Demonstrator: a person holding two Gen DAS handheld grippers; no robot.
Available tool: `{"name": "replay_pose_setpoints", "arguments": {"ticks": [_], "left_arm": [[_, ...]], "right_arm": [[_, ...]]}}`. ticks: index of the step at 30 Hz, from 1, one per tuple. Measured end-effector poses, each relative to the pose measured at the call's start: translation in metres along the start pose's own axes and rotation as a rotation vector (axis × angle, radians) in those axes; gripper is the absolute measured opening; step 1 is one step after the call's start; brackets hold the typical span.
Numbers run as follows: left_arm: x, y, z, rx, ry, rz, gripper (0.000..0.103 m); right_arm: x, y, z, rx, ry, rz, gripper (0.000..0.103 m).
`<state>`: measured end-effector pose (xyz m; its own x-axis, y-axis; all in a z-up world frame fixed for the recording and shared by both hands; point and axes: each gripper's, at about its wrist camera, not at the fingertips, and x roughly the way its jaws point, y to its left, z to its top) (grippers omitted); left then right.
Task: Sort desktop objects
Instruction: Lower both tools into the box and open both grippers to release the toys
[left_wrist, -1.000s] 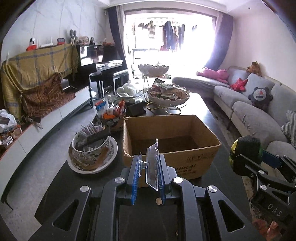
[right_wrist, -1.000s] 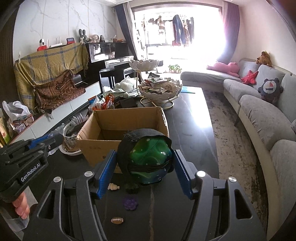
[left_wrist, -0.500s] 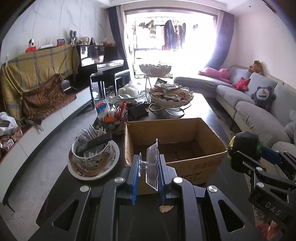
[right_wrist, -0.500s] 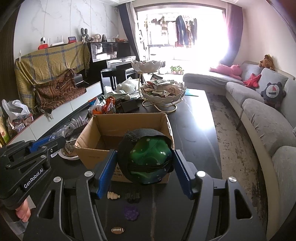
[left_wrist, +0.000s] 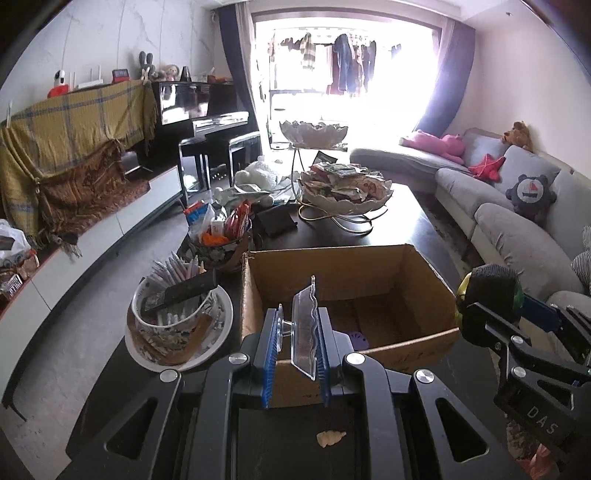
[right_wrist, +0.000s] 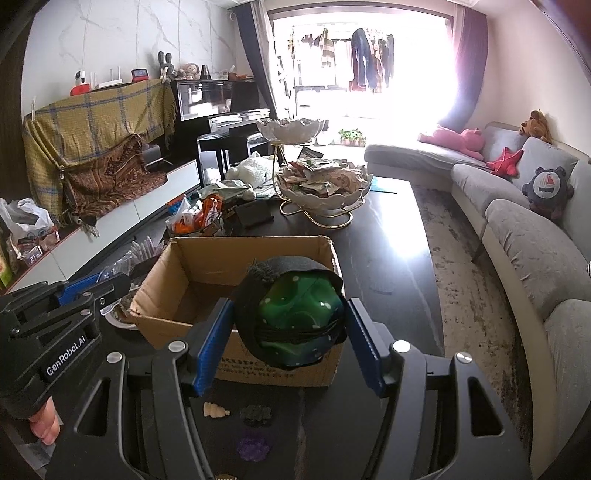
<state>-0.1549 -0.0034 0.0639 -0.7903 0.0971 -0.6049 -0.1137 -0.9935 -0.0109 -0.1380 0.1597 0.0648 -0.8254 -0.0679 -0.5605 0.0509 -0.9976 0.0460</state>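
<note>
Left wrist view looks along the left gripper (left_wrist: 295, 354), whose blue pads (left_wrist: 272, 360) are clenched on a clear plastic piece (left_wrist: 303, 330) with a wavy edge, held upright on its thin side. A small suction cup on the piece presses against the left pad. Just ahead, an open cardboard box (left_wrist: 388, 343) stands on the dark table (left_wrist: 413, 225), and a purple disc (left_wrist: 357, 339) lies on the box floor near its front wall. A pale crumb-like bit (left_wrist: 331, 438) lies on the table under the gripper. To the left of the box sits a bowl on a plate (left_wrist: 177, 328), stuffed with sachets, and behind it a basket of snack packets (left_wrist: 218, 240). Farther back a two-tier white fruit stand (left_wrist: 345, 195) holds wrappers. At the right edge the right gripper (left_wrist: 491, 306) shows, carrying a green ball.

Right wrist view shows that gripper (right_wrist: 288, 341) grasping the green ball (right_wrist: 299, 317), which is wrapped in a black band; the ball hangs in front of the box's (right_wrist: 177, 280) near right corner, above the table (right_wrist: 388, 258). Below it on the table lie a cream shell-shaped piece (right_wrist: 216, 410), a dark flower-shaped piece (right_wrist: 256, 413) and a purple flower-shaped piece (right_wrist: 253, 445). The left gripper (right_wrist: 99, 286) enters from the left, beside the box's left wall. A grey sofa (right_wrist: 524, 236) runs along the right.
</note>
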Motion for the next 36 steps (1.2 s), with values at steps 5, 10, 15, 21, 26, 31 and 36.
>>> {"name": "replay_pose_setpoints", "arguments": {"ticks": [5,10,15,21,26,31,36], "left_arm": [[0.016,0.002,0.008,-0.010,0.020,0.002,0.017],[0.033,0.003,0.012,-0.013,0.046,0.003,0.017],[0.047,0.002,0.014,-0.010,0.066,0.002,0.017],[0.060,0.000,0.017,0.000,0.078,0.011,0.017],[0.071,-0.001,0.018,-0.004,0.090,0.022,0.017],[0.081,0.001,0.018,-0.005,0.104,0.033,0.017],[0.084,0.003,0.020,-0.024,0.118,-0.002,0.042]], "right_arm": [[0.014,-0.006,0.006,0.005,0.013,-0.009,0.060],[0.028,-0.009,0.012,0.004,0.022,-0.015,0.060],[0.041,-0.009,0.013,-0.002,0.038,-0.013,0.060],[0.056,-0.008,0.014,-0.009,0.057,-0.011,0.060],[0.069,-0.008,0.015,-0.015,0.073,-0.009,0.060],[0.075,-0.009,0.015,-0.014,0.082,-0.009,0.060],[0.082,-0.007,0.016,-0.023,0.086,-0.002,0.061]]}}
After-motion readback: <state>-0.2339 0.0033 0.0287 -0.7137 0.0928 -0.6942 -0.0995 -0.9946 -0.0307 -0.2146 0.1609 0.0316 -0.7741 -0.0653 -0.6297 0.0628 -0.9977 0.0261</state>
